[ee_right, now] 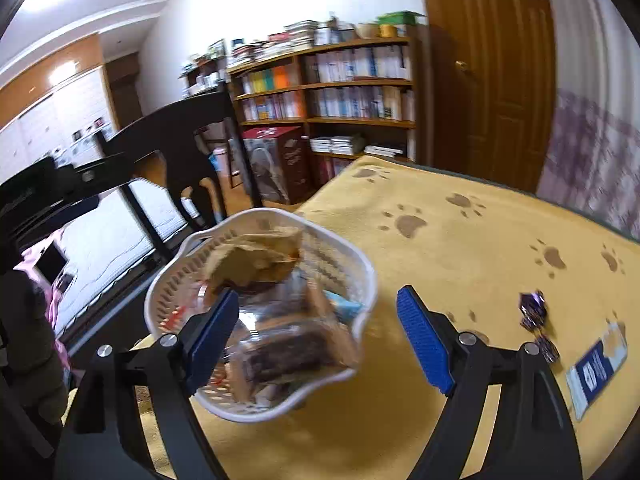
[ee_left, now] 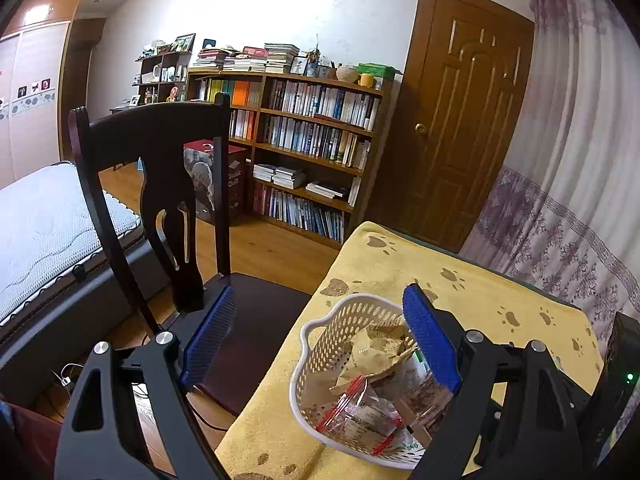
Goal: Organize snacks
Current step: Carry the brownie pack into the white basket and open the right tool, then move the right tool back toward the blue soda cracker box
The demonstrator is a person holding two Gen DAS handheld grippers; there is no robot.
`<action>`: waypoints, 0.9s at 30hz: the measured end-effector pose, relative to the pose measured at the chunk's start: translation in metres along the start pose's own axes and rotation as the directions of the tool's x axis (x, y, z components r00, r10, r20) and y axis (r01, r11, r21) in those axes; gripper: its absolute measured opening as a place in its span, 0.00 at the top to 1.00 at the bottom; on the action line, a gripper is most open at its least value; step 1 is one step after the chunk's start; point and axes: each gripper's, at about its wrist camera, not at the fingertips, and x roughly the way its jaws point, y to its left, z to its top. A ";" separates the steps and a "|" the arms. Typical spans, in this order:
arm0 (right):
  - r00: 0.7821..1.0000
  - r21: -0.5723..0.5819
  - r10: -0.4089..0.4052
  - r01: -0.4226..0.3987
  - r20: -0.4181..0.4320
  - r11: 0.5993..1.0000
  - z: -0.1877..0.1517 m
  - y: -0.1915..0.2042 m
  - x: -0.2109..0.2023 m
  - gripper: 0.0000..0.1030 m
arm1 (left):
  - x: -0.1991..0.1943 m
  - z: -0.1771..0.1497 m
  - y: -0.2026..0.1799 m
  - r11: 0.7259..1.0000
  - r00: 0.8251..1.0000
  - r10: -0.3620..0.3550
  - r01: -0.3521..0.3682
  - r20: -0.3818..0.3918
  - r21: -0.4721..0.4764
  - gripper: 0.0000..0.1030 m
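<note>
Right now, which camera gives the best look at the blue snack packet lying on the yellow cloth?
The right wrist view. The blue snack packet lies flat and in full on the yellow cloth, right of the white basket, beside purple-wrapped candies. The left wrist view does not show it at all.

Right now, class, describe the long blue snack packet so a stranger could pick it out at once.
Start at the yellow paw-print cloth on the table. Right of the white basket, the blue packet lies flat, long and rectangular, unlike the small purple wrapped candies beside it.
</note>
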 end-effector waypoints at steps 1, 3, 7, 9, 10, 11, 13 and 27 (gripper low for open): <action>1.000 0.010 -0.021 0.021 -0.004 1.000 -0.002 -0.003 0.001 0.22 | 0.000 0.000 -0.001 1.000 1.000 -0.002 0.002 0.000 0.002 0.16; 0.997 0.003 -0.080 0.080 -0.016 0.997 -0.006 -0.005 0.005 0.22 | 0.000 0.000 -0.002 1.000 1.000 -0.002 0.002 -0.001 0.004 0.16; 0.992 -0.018 -0.109 0.108 -0.057 0.994 -0.012 -0.001 0.021 0.22 | 0.000 -0.001 -0.005 1.000 1.000 -0.005 0.005 -0.004 0.011 0.16; 0.992 -0.034 -0.114 0.112 -0.055 0.993 -0.013 0.003 0.024 0.22 | 0.000 -0.001 -0.006 1.000 1.000 -0.006 0.006 -0.006 0.014 0.16; 0.992 -0.048 -0.116 0.113 -0.058 0.992 -0.013 0.006 0.026 0.22 | 0.001 -0.001 -0.006 1.000 1.000 -0.007 0.007 -0.007 0.015 0.16; 0.992 -0.054 -0.114 0.111 -0.057 0.992 -0.013 0.008 0.027 0.22 | 0.001 -0.002 -0.006 1.000 1.000 -0.008 0.008 -0.010 0.017 0.16; 0.994 -0.055 -0.098 0.095 -0.055 0.994 -0.013 0.008 0.026 0.22 | 0.002 -0.002 -0.008 1.000 1.000 -0.009 0.010 -0.013 0.021 0.16; 0.999 -0.017 -0.023 0.024 0.032 1.000 -0.013 0.007 -0.008 0.22 | 0.000 -0.006 -0.023 0.998 0.999 -0.025 0.026 -0.020 0.065 0.16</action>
